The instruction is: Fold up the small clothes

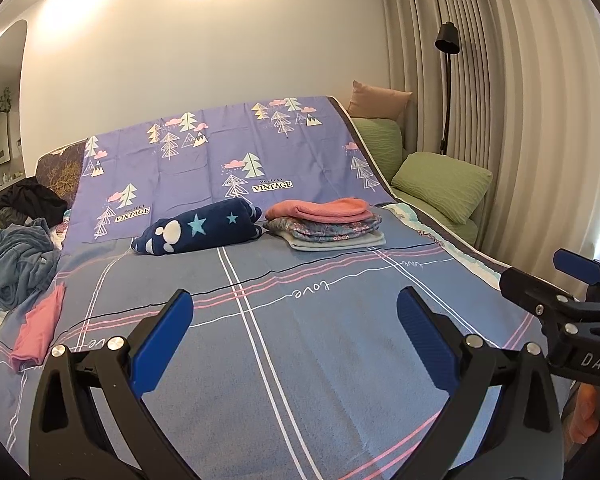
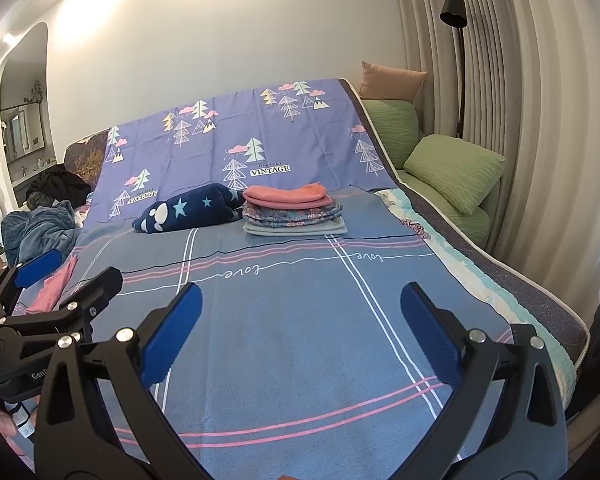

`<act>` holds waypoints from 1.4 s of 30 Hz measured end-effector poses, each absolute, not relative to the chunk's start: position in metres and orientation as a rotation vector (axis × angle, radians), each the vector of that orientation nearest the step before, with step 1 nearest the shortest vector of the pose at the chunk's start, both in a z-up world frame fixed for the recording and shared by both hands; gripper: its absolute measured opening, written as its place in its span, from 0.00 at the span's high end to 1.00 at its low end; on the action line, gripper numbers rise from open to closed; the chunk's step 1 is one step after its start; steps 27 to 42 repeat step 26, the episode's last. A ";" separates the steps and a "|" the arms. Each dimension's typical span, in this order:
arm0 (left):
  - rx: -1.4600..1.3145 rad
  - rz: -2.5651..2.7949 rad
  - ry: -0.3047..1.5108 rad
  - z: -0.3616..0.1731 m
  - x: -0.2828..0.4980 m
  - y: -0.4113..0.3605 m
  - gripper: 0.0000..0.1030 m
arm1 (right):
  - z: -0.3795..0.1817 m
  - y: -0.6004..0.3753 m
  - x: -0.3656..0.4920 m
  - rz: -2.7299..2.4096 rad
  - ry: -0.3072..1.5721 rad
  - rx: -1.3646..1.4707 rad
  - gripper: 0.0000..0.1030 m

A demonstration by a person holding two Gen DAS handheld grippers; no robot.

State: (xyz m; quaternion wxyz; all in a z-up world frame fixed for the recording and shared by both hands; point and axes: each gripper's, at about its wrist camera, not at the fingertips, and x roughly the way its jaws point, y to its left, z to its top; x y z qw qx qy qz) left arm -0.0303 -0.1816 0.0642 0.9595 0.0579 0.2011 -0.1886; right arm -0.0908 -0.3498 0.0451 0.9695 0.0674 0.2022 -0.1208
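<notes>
Bed under blue plaid cotton sheet [image 1: 300, 360], soft, flat; landmark.

Folded stack of small clothes, pink knit on top [image 1: 324, 222], at sheet's far middle; plush navy star bundle [image 1: 198, 232] just left of it.

Unfolded pink garment [image 1: 40, 330], limp, long axis running away from me, at sheet's left edge, left of my left gripper [image 1: 294, 330]. Left nearer, I judge.

My right gripper [image 2: 300, 328] over sheet's near middle.

Both released, nothing held.

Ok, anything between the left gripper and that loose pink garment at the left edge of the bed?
Nothing visible. The left gripper is open over bare blue bedsheet, and the pink garment lies flat off to its left, with only sheet between them.
</notes>
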 end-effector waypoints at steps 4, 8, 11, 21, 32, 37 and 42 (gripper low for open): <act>0.119 -0.383 0.410 0.064 -0.030 -0.182 0.01 | 0.045 -0.349 -0.091 -0.244 0.409 0.136 0.02; 0.125 -0.383 0.413 0.064 -0.030 -0.182 0.01 | 0.045 -0.348 -0.091 -0.243 0.409 0.135 0.02; 0.127 -0.385 0.414 0.064 -0.029 -0.182 0.01 | 0.045 -0.346 -0.091 -0.242 0.410 0.134 0.02; 0.129 -0.384 0.417 0.064 -0.029 -0.181 0.01 | 0.045 -0.343 -0.089 -0.239 0.412 0.128 0.02; 0.131 -0.384 0.416 0.064 -0.029 -0.181 0.01 | 0.046 -0.342 -0.088 -0.236 0.412 0.127 0.02; 0.131 -0.384 0.416 0.064 -0.029 -0.181 0.01 | 0.046 -0.342 -0.088 -0.236 0.412 0.127 0.02; 0.131 -0.384 0.416 0.064 -0.029 -0.181 0.01 | 0.046 -0.342 -0.088 -0.236 0.412 0.127 0.02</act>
